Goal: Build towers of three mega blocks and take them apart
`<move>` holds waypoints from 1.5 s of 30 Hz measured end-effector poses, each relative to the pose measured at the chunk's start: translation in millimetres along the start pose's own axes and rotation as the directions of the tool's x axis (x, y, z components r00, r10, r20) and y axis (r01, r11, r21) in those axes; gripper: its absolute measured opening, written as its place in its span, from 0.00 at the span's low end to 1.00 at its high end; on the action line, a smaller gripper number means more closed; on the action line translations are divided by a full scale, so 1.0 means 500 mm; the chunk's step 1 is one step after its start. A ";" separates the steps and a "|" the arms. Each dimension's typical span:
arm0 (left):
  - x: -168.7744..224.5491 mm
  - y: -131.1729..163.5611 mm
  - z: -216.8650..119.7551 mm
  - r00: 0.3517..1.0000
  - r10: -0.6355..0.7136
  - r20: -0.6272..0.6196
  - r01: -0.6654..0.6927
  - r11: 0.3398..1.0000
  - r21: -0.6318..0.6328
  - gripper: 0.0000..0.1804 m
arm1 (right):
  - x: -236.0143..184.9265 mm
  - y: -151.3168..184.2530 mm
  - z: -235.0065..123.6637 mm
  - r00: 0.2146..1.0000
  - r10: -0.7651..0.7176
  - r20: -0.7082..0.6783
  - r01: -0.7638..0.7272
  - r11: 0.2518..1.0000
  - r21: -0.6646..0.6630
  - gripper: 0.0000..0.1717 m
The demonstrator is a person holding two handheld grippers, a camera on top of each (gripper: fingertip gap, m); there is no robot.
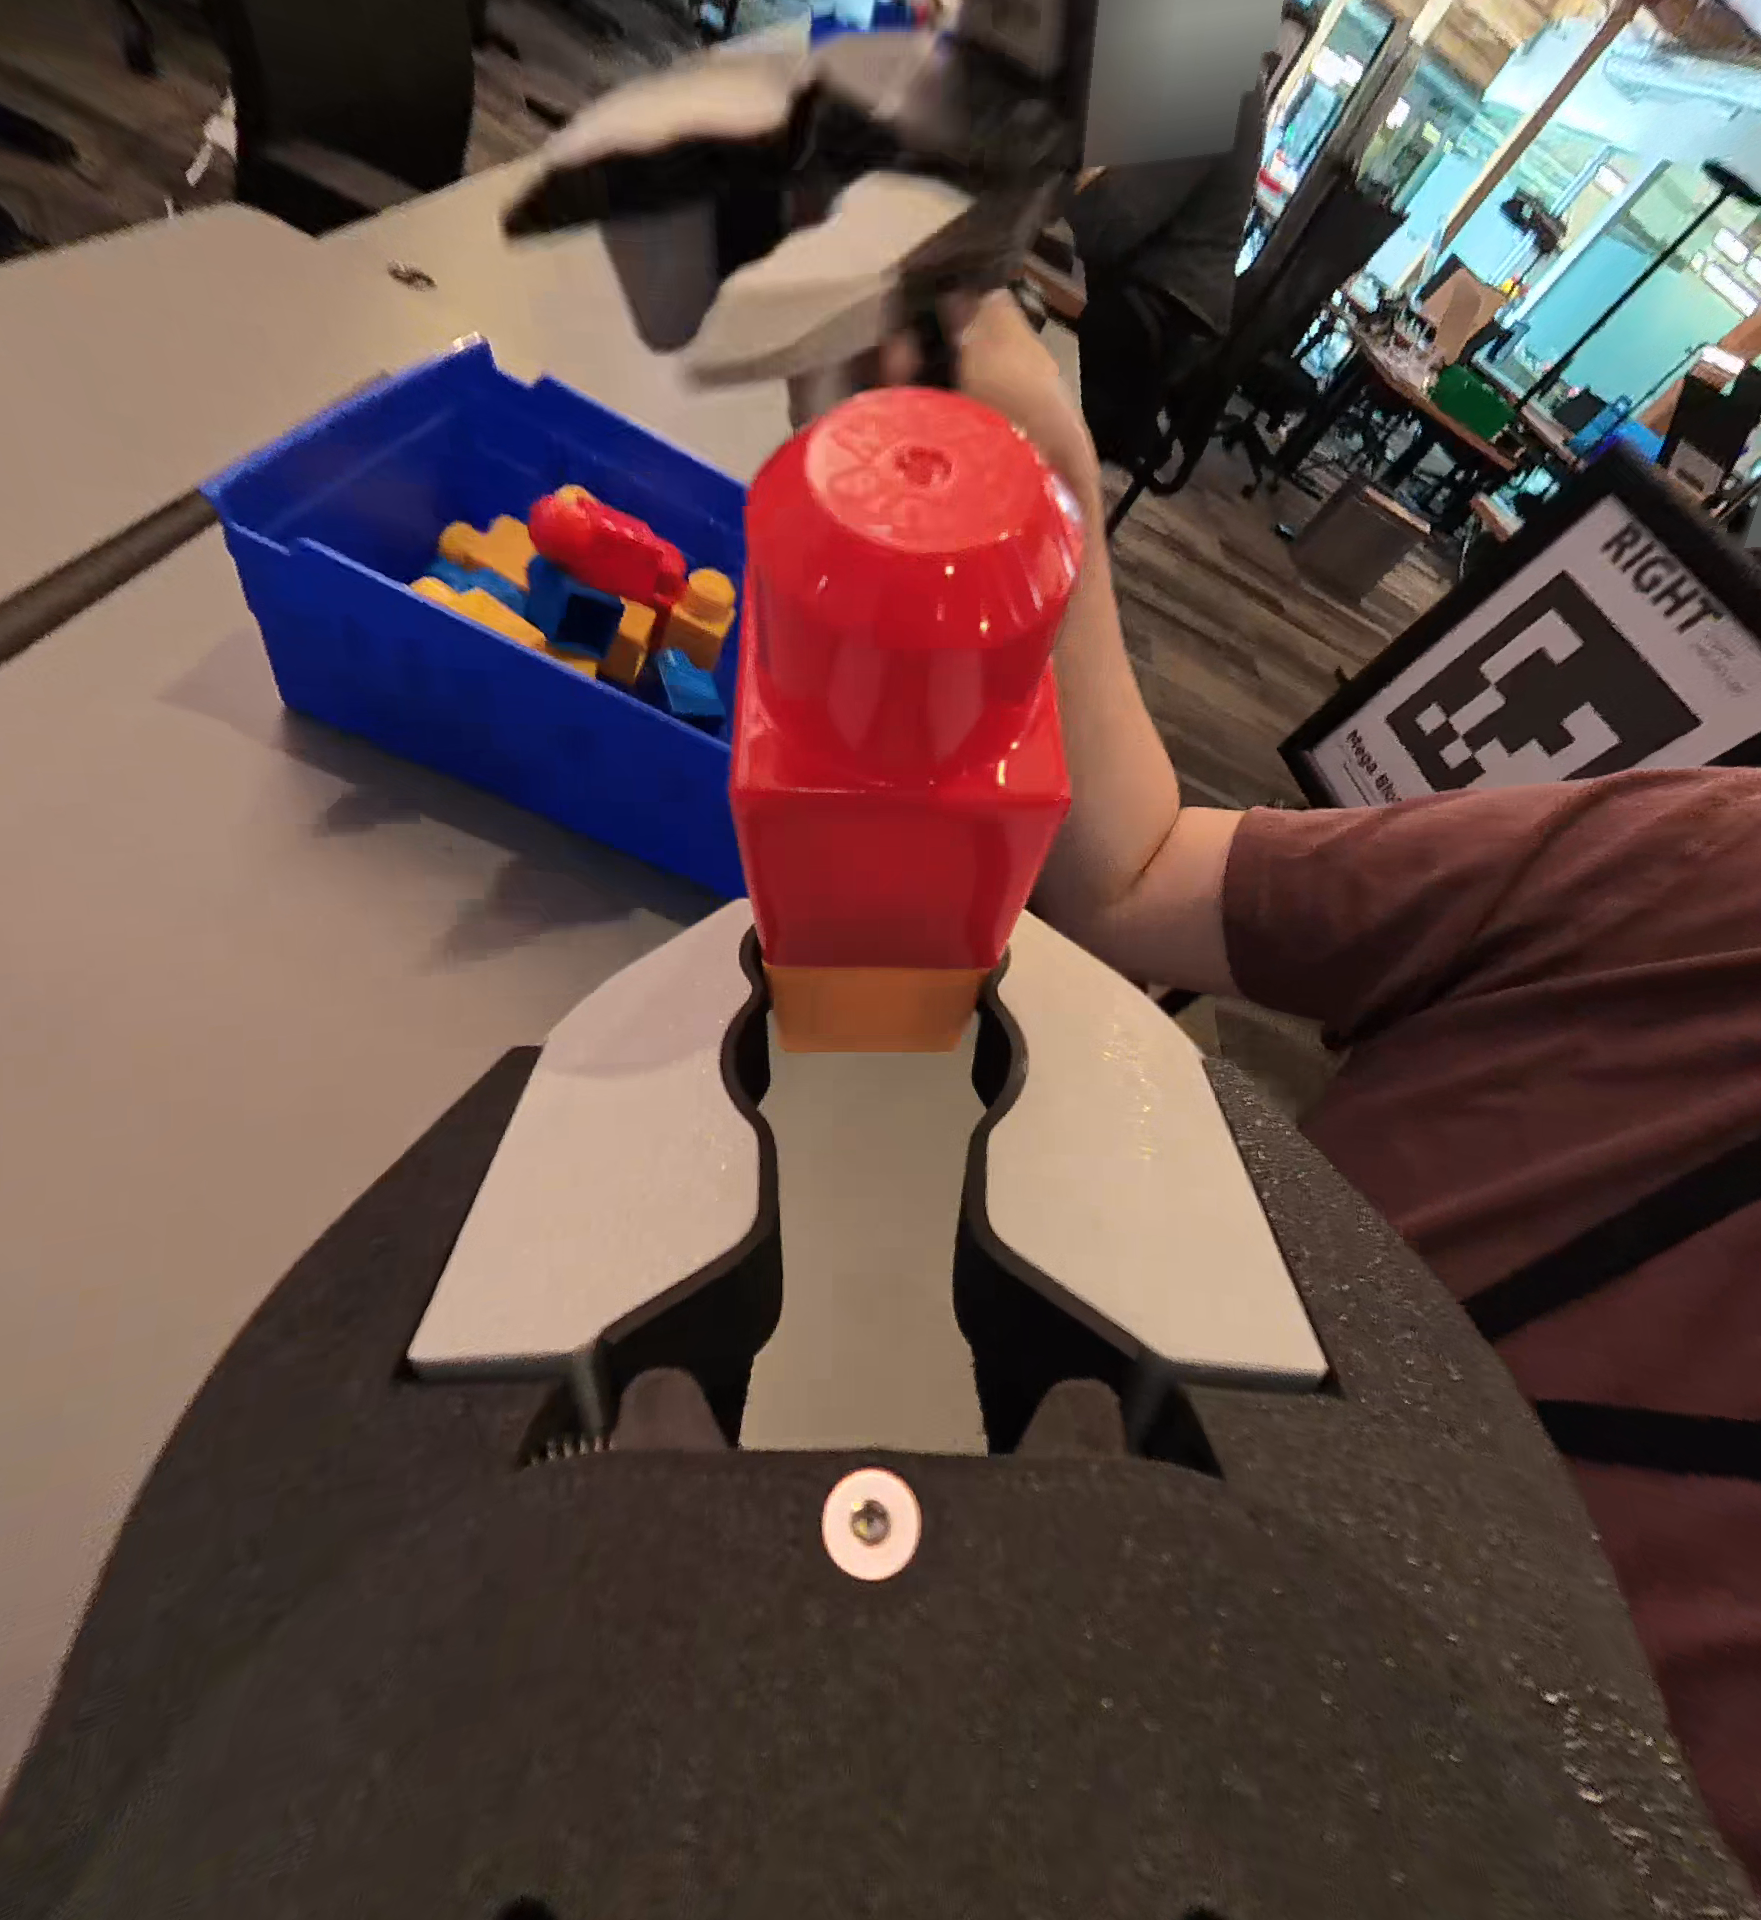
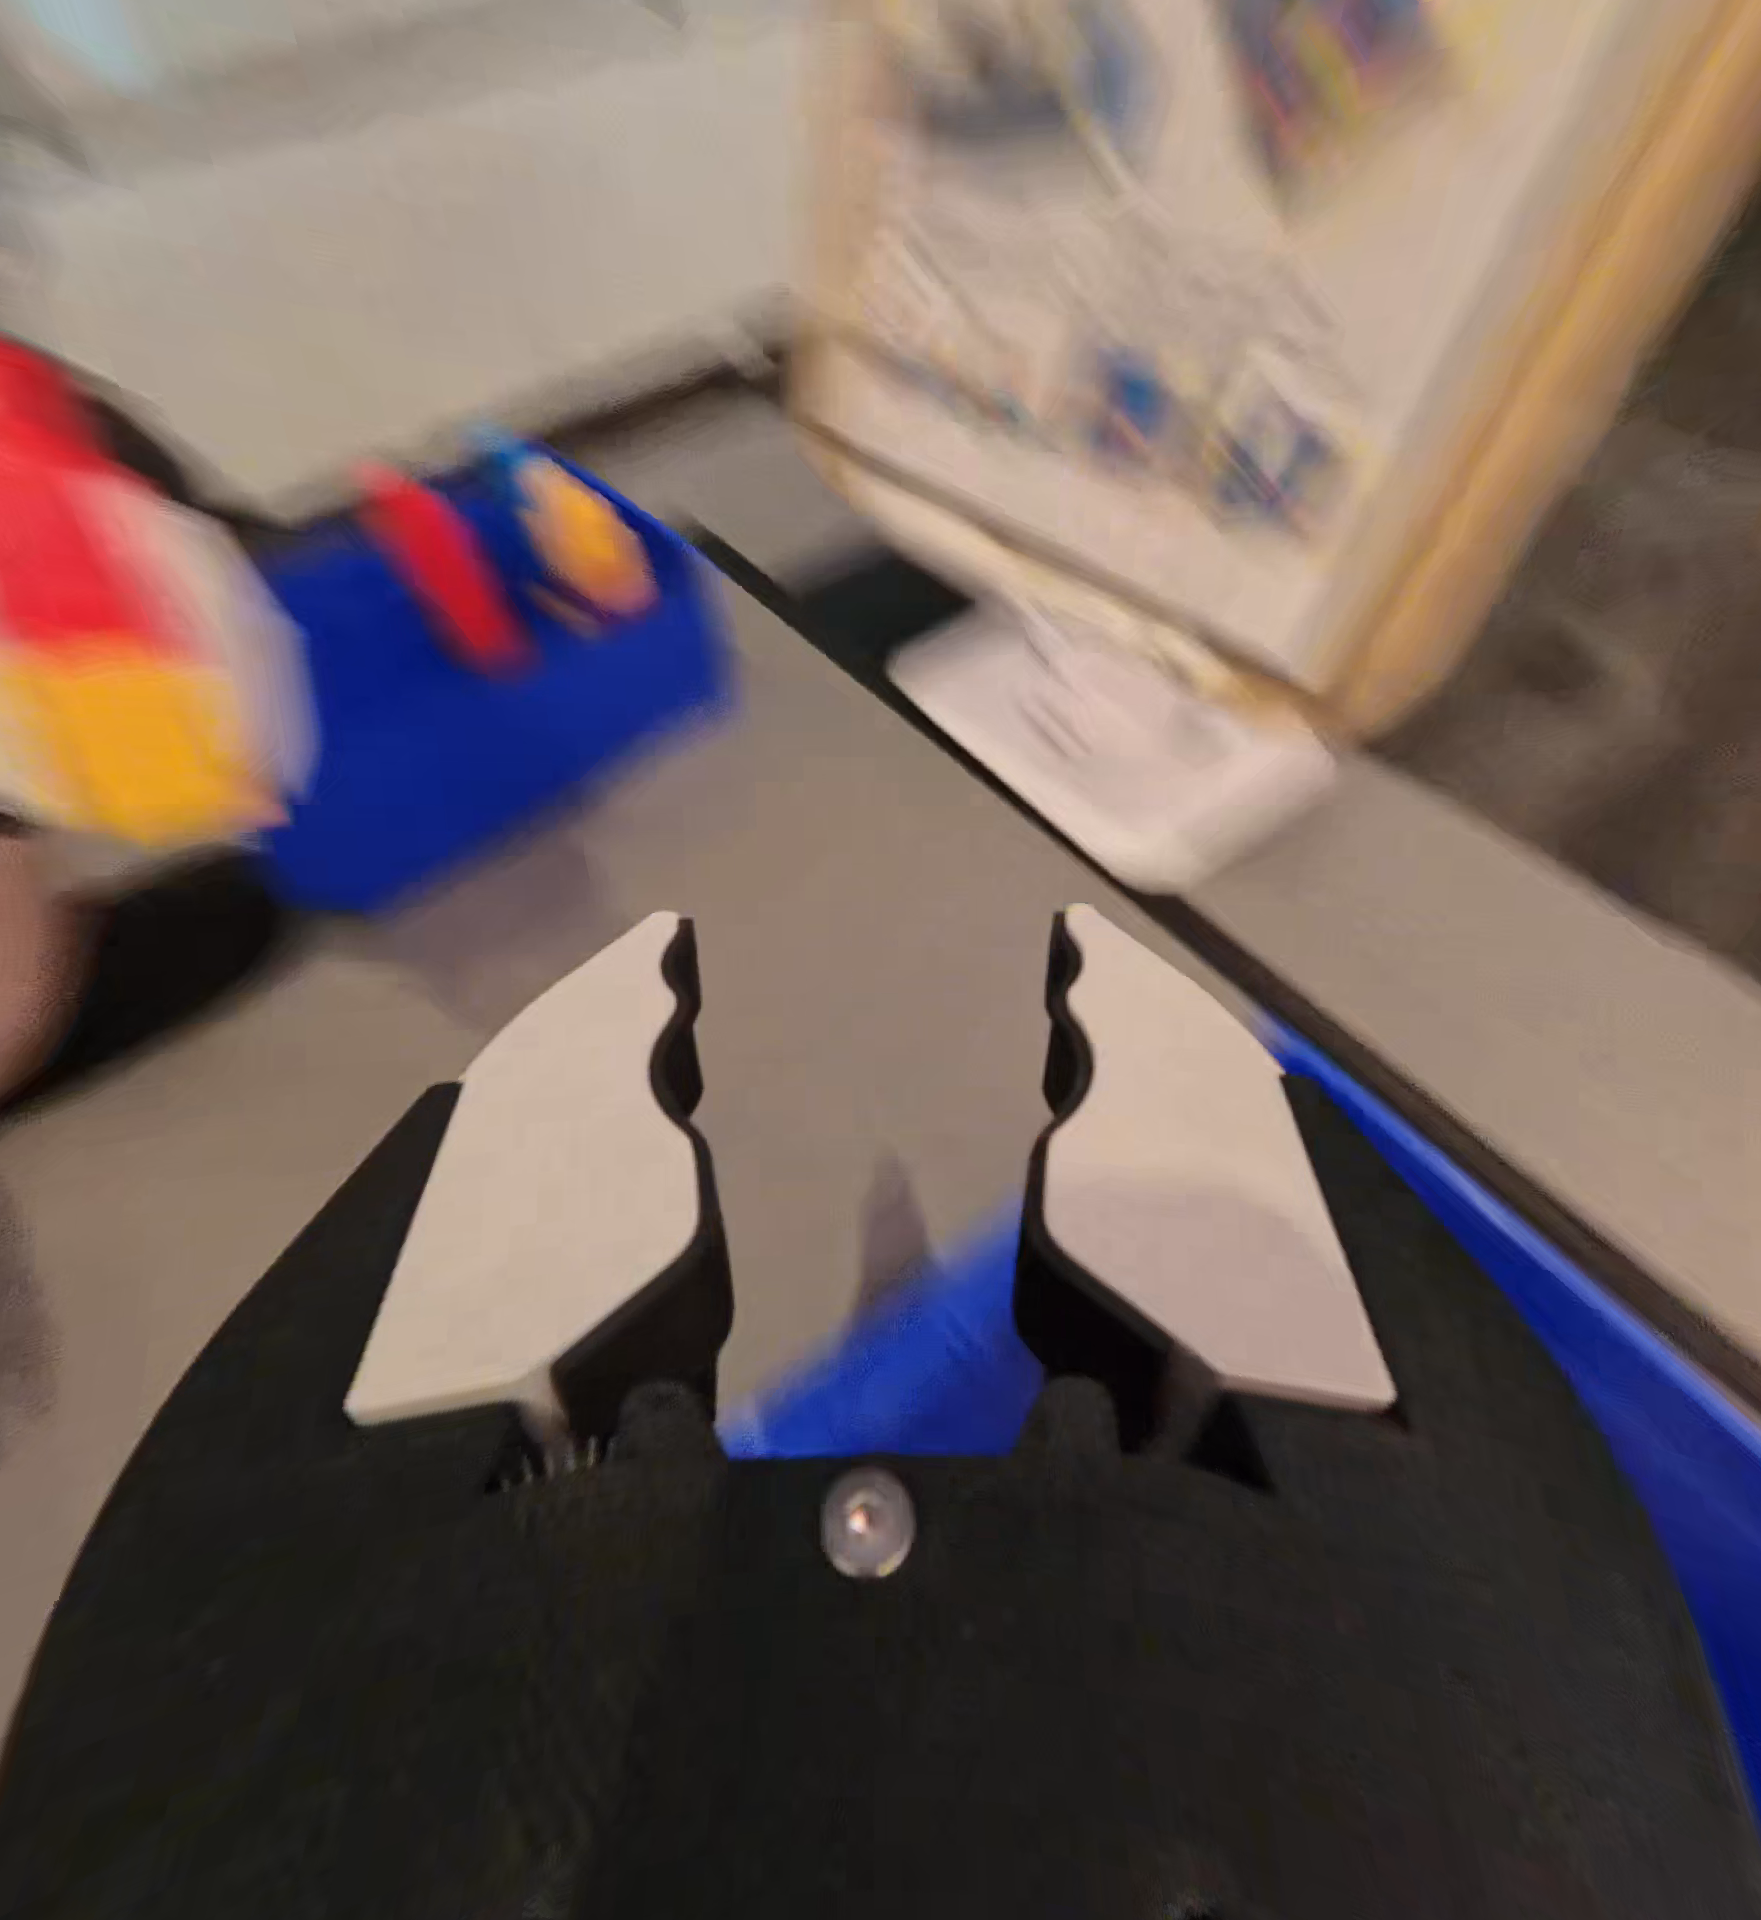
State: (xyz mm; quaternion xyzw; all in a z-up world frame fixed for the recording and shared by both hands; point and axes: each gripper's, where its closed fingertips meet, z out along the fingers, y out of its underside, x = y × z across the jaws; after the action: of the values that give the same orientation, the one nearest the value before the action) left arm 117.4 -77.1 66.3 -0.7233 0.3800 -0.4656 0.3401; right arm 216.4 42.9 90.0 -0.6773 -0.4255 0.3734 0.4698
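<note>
My left gripper (image 1: 874, 997) is shut on an orange block (image 1: 871, 1006), with a red block (image 1: 897, 727) stacked on top of it; both pads press the orange block's sides. The stack is held up above the grey table (image 1: 128, 1039). This stack also shows blurred at the left edge of the right wrist view (image 2: 76, 623). My right gripper (image 2: 871, 997) is open and empty above the table; it also shows blurred at the top of the left wrist view (image 1: 751, 239). A blue bin (image 1: 460, 675) behind the stack holds several loose red, orange and blue blocks.
A second blue bin's edge (image 2: 1634, 1403) lies under my right gripper at the lower right. The table's dark edge (image 2: 959, 707) runs diagonally. A framed marker sign (image 1: 1541, 675) stands to the right. A person's arm and maroon sleeve (image 1: 1530, 1039) reach across on the right.
</note>
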 end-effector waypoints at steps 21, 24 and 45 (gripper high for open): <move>0.083 0.087 0.104 0.984 -0.013 -0.179 -0.036 0.962 -0.270 0.20 | 0.041 0.067 -0.010 0.991 0.133 0.004 -0.131 0.980 -0.152 0.21; 0.074 0.055 0.073 0.985 -0.023 -0.169 -0.009 0.983 -0.184 0.20 | 0.191 0.178 -0.113 0.934 0.052 -0.353 -0.179 0.924 -0.339 0.22; 0.108 0.056 0.017 0.912 -0.187 -0.365 0.115 0.971 -0.210 0.20 | -0.364 0.048 0.130 0.500 -0.839 0.213 0.831 0.534 0.154 0.40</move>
State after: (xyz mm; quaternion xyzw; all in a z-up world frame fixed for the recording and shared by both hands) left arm 133.7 -136.3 62.5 -0.6742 0.4230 -0.5855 0.1542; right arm 97.9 -109.8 68.0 -0.3247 -0.7513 0.1927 0.5413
